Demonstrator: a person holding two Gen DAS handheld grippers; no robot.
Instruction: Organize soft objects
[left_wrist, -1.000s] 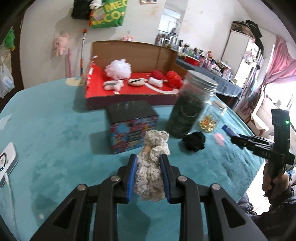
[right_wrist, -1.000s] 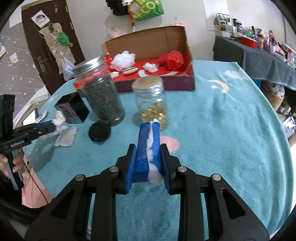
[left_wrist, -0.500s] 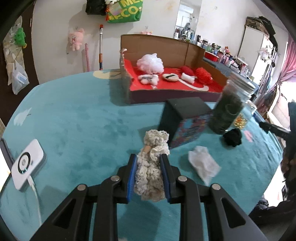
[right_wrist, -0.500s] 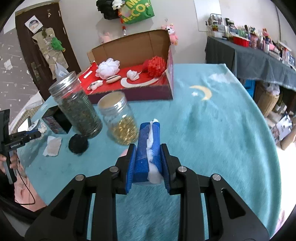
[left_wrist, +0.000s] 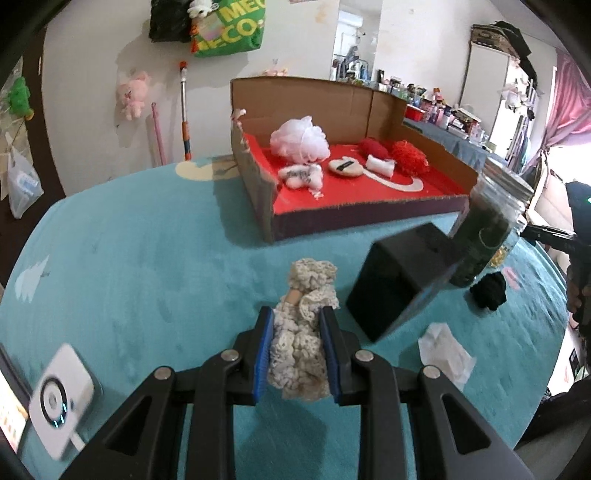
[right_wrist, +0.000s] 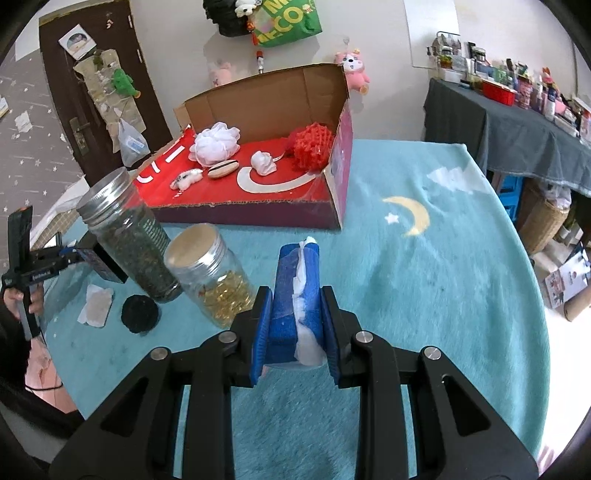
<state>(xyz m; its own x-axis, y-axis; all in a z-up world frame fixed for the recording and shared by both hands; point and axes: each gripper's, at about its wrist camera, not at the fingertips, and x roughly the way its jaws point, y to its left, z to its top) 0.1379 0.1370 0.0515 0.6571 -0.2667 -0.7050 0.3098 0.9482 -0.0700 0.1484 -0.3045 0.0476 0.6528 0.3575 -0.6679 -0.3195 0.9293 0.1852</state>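
The step in hand looks like the carry: both grippers are loaded and face the cardboard box (left_wrist: 373, 206) standing toward the far edge of the teal-covered table (left_wrist: 129, 266). The left gripper (left_wrist: 297, 350) has its blue pads pressed into a cream crocheted lace piece (left_wrist: 303, 332), which bulges out ahead of the jaws and hangs above the cloth near the table's front edge. Beyond it, the box's red floor already holds a white mesh pouf (left_wrist: 300, 139), a powder puff (left_wrist: 345, 168) and a red mesh pouf (left_wrist: 409, 157). The right gripper (right_wrist: 295, 332) is closed narrowly on a blue sponge (right_wrist: 288, 291) with a white strip along it, possibly tissue or foam; the view does not settle which. A black pom-pom (right_wrist: 140, 314) and a white tissue (right_wrist: 95, 304) remain by the jars at the table's left edge. Next, each load probably needs lifting over the box's low front wall and releasing onto a bare patch of red floor.
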